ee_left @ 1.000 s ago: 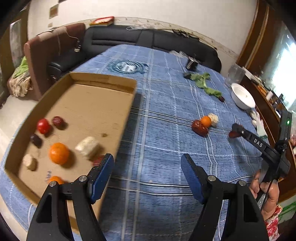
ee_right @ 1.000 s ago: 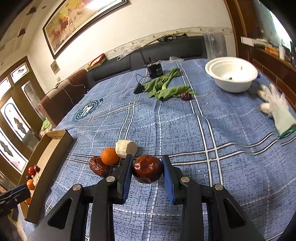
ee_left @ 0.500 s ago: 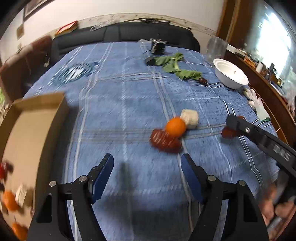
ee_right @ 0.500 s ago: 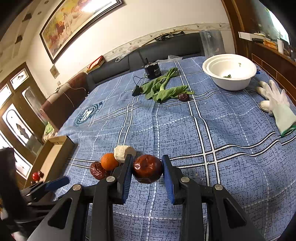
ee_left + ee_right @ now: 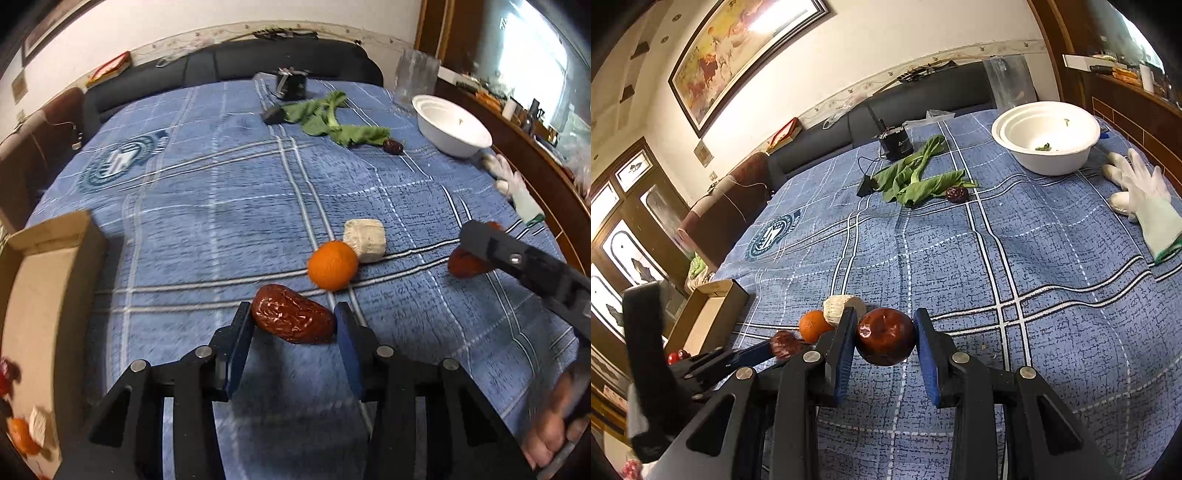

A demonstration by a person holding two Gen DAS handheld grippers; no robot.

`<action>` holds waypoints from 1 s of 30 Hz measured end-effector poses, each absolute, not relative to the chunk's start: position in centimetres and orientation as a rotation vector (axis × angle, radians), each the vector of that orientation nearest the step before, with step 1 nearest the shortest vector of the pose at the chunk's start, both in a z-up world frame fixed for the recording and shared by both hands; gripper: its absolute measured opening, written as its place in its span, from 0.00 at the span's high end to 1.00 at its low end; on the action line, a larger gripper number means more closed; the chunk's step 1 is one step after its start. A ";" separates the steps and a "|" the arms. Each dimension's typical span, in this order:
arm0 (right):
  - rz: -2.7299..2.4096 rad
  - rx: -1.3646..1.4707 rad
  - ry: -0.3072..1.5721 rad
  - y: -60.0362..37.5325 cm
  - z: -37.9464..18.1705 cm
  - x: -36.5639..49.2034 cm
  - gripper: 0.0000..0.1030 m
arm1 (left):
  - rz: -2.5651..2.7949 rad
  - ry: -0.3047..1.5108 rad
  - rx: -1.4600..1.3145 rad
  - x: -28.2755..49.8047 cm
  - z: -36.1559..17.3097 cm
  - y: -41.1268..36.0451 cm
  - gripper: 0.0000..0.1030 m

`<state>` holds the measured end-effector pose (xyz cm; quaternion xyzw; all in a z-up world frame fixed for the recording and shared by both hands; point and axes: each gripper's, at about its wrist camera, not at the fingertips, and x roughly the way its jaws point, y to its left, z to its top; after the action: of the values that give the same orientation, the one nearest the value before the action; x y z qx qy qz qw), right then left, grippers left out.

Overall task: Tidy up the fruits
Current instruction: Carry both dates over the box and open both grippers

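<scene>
My left gripper (image 5: 293, 326) has its jaws around a wrinkled red date (image 5: 291, 314) lying on the blue cloth, with the pads touching both its ends. An orange (image 5: 332, 264) and a pale chunk (image 5: 364, 240) lie just beyond it. My right gripper (image 5: 885, 341) is shut on a dark red round fruit (image 5: 885, 336) and holds it above the cloth. The cardboard box (image 5: 40, 295) with several fruits in it is at the left. Another date (image 5: 956, 194) lies by the greens.
Green leaves (image 5: 332, 122) and a black device (image 5: 291, 85) lie at the far side. A white bowl (image 5: 1047, 136) and white gloves (image 5: 1145, 199) are at the right. A sofa runs behind the table.
My left gripper has swung from over the box to the loose fruits and narrowed its jaws around the red date. My right gripper has kept hold of its fruit, almost still.
</scene>
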<state>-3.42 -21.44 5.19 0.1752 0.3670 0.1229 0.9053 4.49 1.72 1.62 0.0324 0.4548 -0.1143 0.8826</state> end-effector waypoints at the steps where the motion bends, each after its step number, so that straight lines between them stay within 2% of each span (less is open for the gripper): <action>1: 0.253 0.359 0.759 -21.4 5.2 -3.5 0.67 | -0.237 0.941 0.049 3.9 2.0 2.2 0.58; 10: 0.253 0.322 0.751 -20.5 5.1 -3.9 0.67 | -0.143 0.858 -0.117 -2.4 6.8 10.0 0.58; 19: 0.293 0.289 0.771 -17.6 5.3 -5.3 0.67 | -0.011 0.820 -0.186 -7.6 7.5 18.4 0.58; 24: 0.390 0.267 0.774 -13.5 7.3 -6.7 0.66 | 0.056 0.830 -0.173 -7.5 8.1 22.8 0.58; 30: 0.560 0.180 0.790 -4.9 9.7 -7.1 0.66 | 0.102 0.905 -0.193 -2.9 7.8 28.1 0.58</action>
<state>-7.15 -4.87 9.67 0.0866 0.3793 0.2688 0.8811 -2.88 28.13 7.84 -0.0931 0.4365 0.0490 0.8935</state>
